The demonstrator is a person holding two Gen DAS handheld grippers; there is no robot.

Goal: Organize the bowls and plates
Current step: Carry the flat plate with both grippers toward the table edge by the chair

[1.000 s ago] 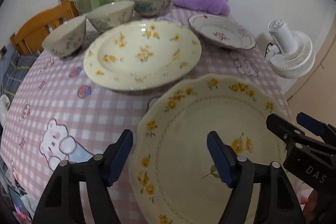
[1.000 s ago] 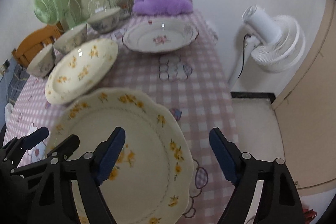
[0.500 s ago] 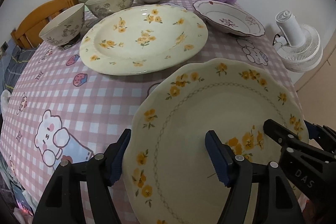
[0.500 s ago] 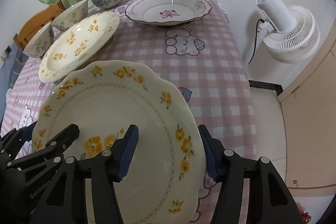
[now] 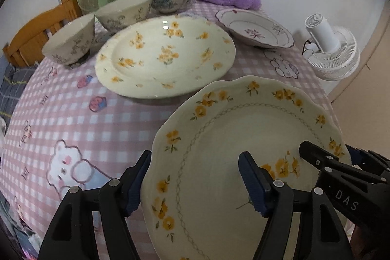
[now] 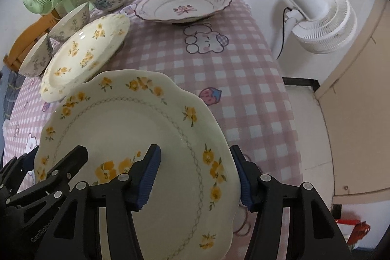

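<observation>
Grippers, left (image 5: 195, 184) and right (image 6: 195, 174), each clamped one rim of the scalloped plate (image 5: 243, 138), near the large plate (image 5: 165, 57).

Scalloped cream plate (image 5: 243, 138) with yellow flowers, tilted, raised above the checked cloth, nearest the cameras, round yellow-flowered plate (image 5: 165, 57) just behind it, purple-flowered white plate (image 6: 182, 5) farther back, three floral bowls (image 5: 123, 14) in a row at the far left edge
</observation>
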